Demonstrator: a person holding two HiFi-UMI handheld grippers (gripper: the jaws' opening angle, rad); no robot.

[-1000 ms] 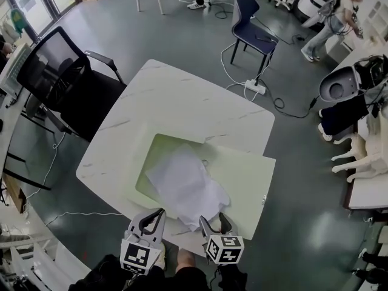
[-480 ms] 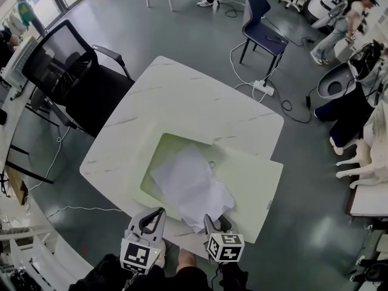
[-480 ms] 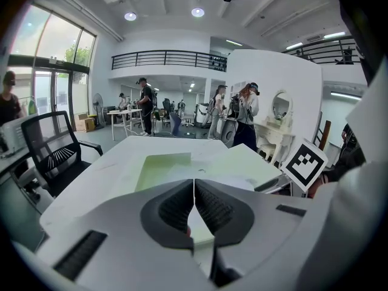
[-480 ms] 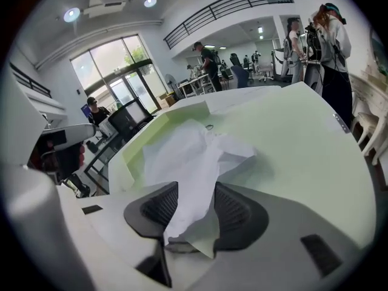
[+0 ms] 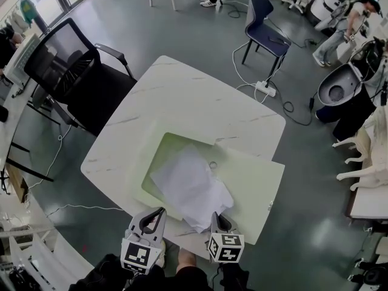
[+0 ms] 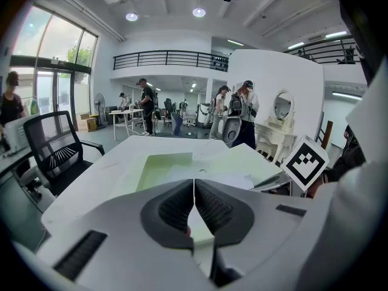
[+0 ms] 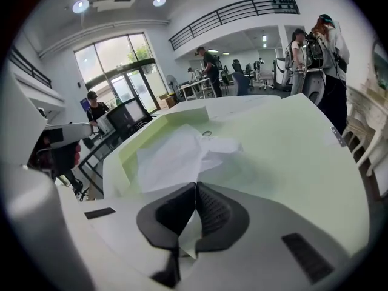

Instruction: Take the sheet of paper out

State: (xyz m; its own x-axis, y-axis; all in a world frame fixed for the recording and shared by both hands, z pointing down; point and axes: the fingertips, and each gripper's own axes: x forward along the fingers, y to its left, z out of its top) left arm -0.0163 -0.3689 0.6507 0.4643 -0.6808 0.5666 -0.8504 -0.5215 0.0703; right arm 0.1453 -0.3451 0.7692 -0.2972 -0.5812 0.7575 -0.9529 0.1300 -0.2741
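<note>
The sheet of paper (image 5: 191,187) is being gripped at its near corner by the right gripper (image 5: 217,218), jaws clamped together on it. The rest is lying stretched away from the jaws, inside the open green box (image 5: 257,177). The left gripper (image 5: 151,218) is being held shut and empty, just beside.
</note>
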